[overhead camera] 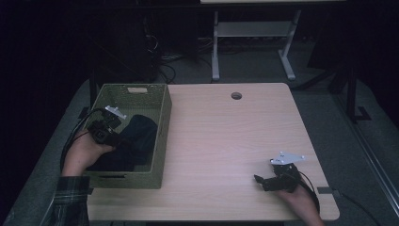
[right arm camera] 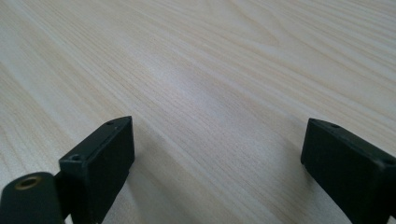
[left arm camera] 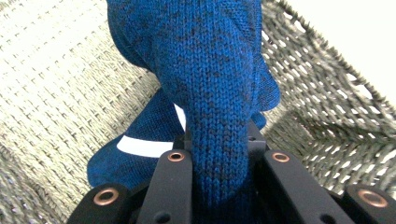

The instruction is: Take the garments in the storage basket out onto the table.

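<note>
Pinched in the left claw (left arm camera: 219, 186), a blue knit garment (left arm camera: 205, 84) hangs inside the woven basket (overhead camera: 160, 141), gripped but not yet out. Right claw (overhead camera: 264, 181) rests spread on the tabletop (overhead camera: 226, 141), holding nothing.

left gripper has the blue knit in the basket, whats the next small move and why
Probably lift the left gripper straight up a little more. Its fingers are clamped on a fold of the blue knit garment, but most of the cloth looks to be lying inside the woven basket, below its rim. The right gripper rests open on the table, free to help later.
</note>
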Demonstrator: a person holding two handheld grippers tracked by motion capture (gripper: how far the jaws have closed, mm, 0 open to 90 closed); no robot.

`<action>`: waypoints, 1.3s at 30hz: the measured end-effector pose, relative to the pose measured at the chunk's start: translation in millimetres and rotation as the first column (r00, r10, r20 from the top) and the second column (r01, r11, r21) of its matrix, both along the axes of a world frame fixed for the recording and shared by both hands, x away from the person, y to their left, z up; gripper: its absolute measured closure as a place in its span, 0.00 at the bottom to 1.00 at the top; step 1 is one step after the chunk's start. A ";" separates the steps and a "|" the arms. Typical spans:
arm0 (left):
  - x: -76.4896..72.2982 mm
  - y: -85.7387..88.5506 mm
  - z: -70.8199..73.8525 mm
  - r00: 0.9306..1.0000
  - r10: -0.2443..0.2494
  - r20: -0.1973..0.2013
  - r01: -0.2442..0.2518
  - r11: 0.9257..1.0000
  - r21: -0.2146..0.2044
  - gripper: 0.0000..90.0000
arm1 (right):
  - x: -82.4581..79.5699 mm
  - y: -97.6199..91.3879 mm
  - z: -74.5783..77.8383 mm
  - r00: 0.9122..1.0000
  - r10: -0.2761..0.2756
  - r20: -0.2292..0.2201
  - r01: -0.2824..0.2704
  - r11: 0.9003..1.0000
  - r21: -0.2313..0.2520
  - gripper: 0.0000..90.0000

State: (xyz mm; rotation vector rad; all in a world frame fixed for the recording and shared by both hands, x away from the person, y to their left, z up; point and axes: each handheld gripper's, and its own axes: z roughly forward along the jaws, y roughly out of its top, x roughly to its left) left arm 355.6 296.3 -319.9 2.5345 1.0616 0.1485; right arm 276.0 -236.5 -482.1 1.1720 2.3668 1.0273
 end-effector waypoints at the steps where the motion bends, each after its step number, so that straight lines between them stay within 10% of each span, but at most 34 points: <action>1: 0.2 -0.2 2.4 1.000 0.001 0.003 -0.001 1.000 0.000 0.88 | 0.0 0.0 0.0 1.000 0.000 0.000 0.000 1.000 0.000 0.10; 39: 4.4 -13.9 107.7 0.996 -0.045 0.076 0.050 0.996 -0.072 0.88 | -0.1 0.1 0.0 1.000 -0.001 0.000 0.001 1.000 0.002 0.10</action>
